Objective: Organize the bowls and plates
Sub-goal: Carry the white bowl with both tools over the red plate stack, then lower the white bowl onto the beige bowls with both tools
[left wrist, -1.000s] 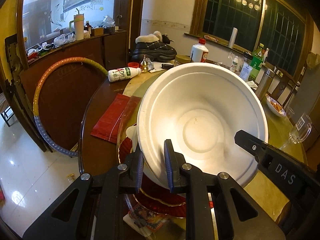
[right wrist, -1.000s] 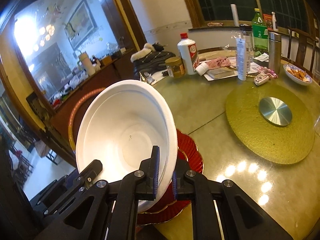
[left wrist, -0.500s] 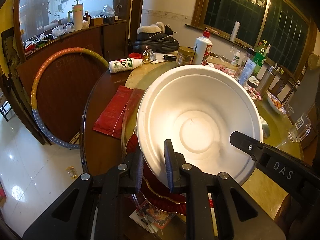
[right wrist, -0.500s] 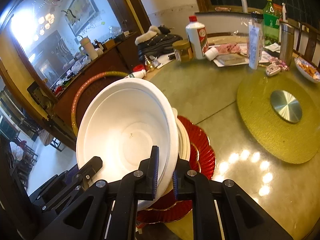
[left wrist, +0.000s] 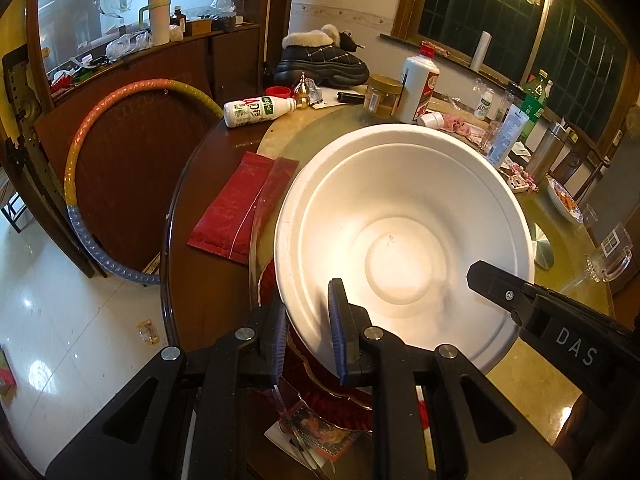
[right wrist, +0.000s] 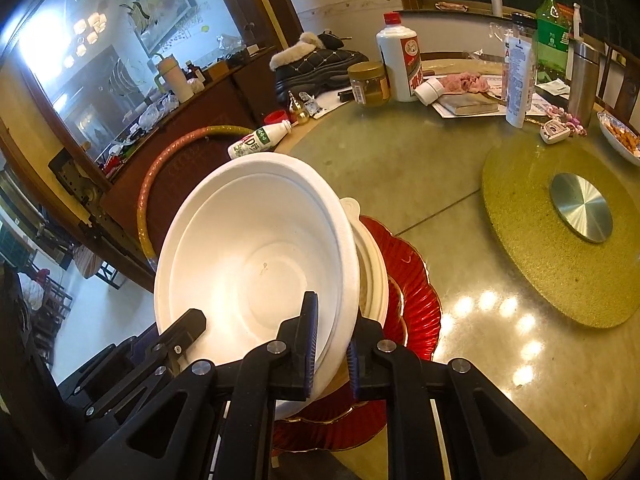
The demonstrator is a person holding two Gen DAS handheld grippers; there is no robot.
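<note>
A large white foam bowl (left wrist: 404, 220) is held tilted above the table by both grippers. My left gripper (left wrist: 308, 334) is shut on its near rim. My right gripper (right wrist: 330, 344) is shut on the opposite rim of the same bowl (right wrist: 248, 248); it also shows in the left wrist view (left wrist: 504, 292). Under the bowl a cream bowl (right wrist: 372, 264) sits on a red scalloped plate (right wrist: 412, 296), whose edge also shows in the left wrist view (left wrist: 332, 400). The bowl hides most of the stack.
A round table (right wrist: 472, 360) carries a gold turntable mat (right wrist: 568, 240), a white liquor bottle (right wrist: 400, 56), a jar (right wrist: 368, 84), a lying drink bottle (left wrist: 260, 110), a red packet (left wrist: 240, 208), a snack dish (right wrist: 620, 136) and a glass mug (left wrist: 610, 254). A hoop (left wrist: 80, 160) leans left.
Both grippers have lifted the white bowl a little and tipped it, so more of the cream bowl and red plate shows beneath. Both grips are unchanged.
</note>
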